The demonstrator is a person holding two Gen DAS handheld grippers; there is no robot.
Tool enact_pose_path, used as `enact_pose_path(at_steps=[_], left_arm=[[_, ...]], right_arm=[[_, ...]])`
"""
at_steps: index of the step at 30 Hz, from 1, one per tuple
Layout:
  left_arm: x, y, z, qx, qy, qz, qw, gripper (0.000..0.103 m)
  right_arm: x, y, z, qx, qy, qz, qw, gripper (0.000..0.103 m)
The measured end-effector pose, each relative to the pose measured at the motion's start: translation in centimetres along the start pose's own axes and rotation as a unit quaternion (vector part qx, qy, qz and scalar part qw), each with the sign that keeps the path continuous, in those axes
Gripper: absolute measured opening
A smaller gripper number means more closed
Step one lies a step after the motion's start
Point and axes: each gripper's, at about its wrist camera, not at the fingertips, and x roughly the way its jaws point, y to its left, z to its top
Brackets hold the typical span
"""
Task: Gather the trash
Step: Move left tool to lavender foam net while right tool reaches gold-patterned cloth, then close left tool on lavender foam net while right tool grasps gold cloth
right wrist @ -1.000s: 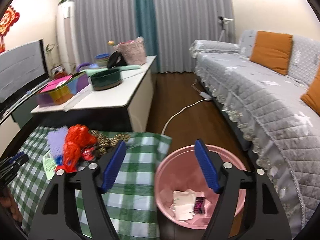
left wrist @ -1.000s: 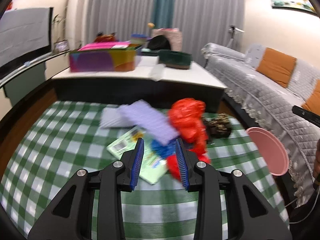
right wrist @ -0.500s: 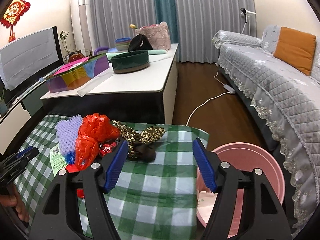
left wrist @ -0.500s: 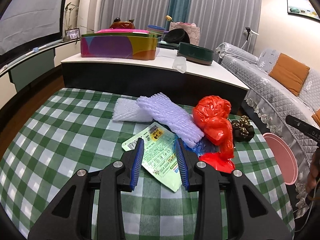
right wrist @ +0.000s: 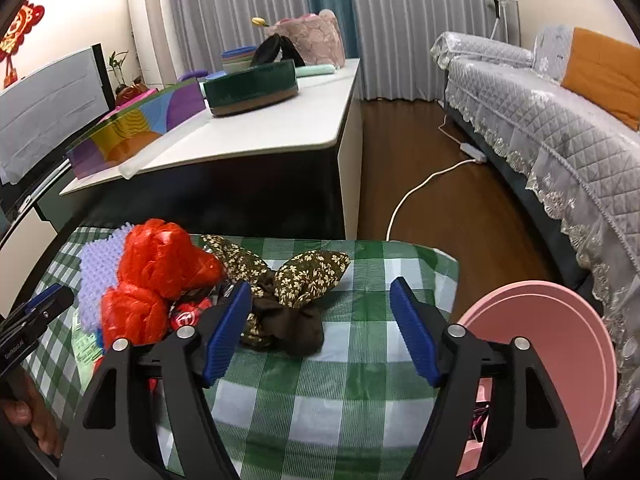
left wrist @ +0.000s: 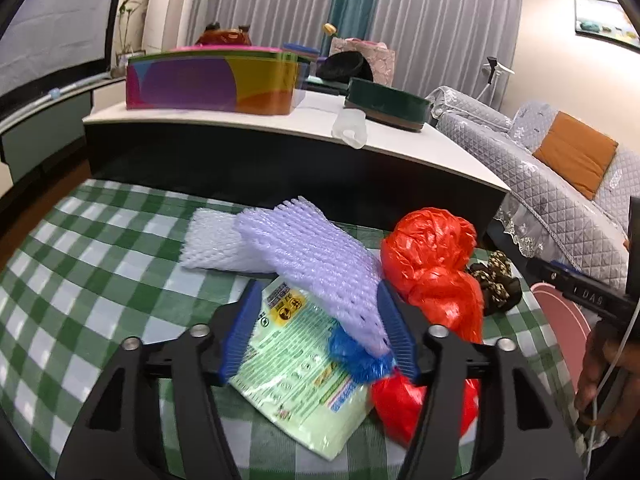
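A pile of trash lies on the green checked tablecloth (left wrist: 100,264): a purple foam net (left wrist: 316,256), a white foam net (left wrist: 212,244), a green printed wrapper (left wrist: 296,364), a crumpled blue scrap (left wrist: 352,356) and red plastic bags (left wrist: 432,264). My left gripper (left wrist: 318,328) is open, its jaws on either side of the purple net's near end and the wrapper. My right gripper (right wrist: 320,332) is open and empty above the cloth, near a brown floral fabric piece (right wrist: 288,292). The pink bin (right wrist: 560,360) stands to its right, below the table edge.
A white-topped low table (left wrist: 400,144) stands behind, holding a colourful box (left wrist: 212,84) and a dark green round tin (left wrist: 384,104). A grey sofa (right wrist: 560,128) with an orange cushion lies to the right. A white cable (right wrist: 420,188) runs over the wood floor.
My left gripper has moved forward and down into the trash pile and its jaws have opened wider. My right gripper has swung left from above the bin to over the table.
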Motion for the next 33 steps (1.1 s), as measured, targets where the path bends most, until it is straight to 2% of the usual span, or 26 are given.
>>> enact_pose_path(at_steps=[10,12,14,15,17,20,24,33], left_arm=[[3.1,-0.5,-0.1,-0.015,0.031,-0.003,0.9994,0.062],[3.3,-1.0,-0.1,-0.01,0.035,-0.012,0.9993,0.053],[3.4,-1.1,0.0,-0.006,0.035,-0.017,0.9992,0.039],[3.3,-1.2,0.0,-0.002,0.035,-0.018,0.9992,0.033],[3.2,-1.4,0.1,0.002,0.035,-0.021,0.9992,0.02],[2.6,-1.7,0.3,0.006,0.027,-0.024,0.9993,0.013],[1.5,-2.2,0.8,0.014,0.013,-0.024,0.9995,0.012],[-2.1,-2.9,1.8,0.033,-0.018,-0.025,0.999,0.011]], right_arm=[[3.4,-0.4,-0.4,0.016,0.031,0.012,0.999,0.075],[3.7,-0.4,-0.4,0.016,0.036,0.016,0.999,0.068],[3.9,-0.5,-0.3,0.015,0.041,0.025,0.999,0.051],[3.9,-0.4,-0.3,0.015,0.04,0.028,0.999,0.047],[3.9,-0.3,-0.4,0.013,0.042,0.04,0.998,0.026],[3.4,0.3,-0.3,0.002,0.038,0.047,0.998,0.011],[2.1,0.6,0.0,-0.006,0.024,0.048,0.999,0.004],[-2.1,0.5,0.3,-0.007,-0.014,0.035,0.999,0.002]])
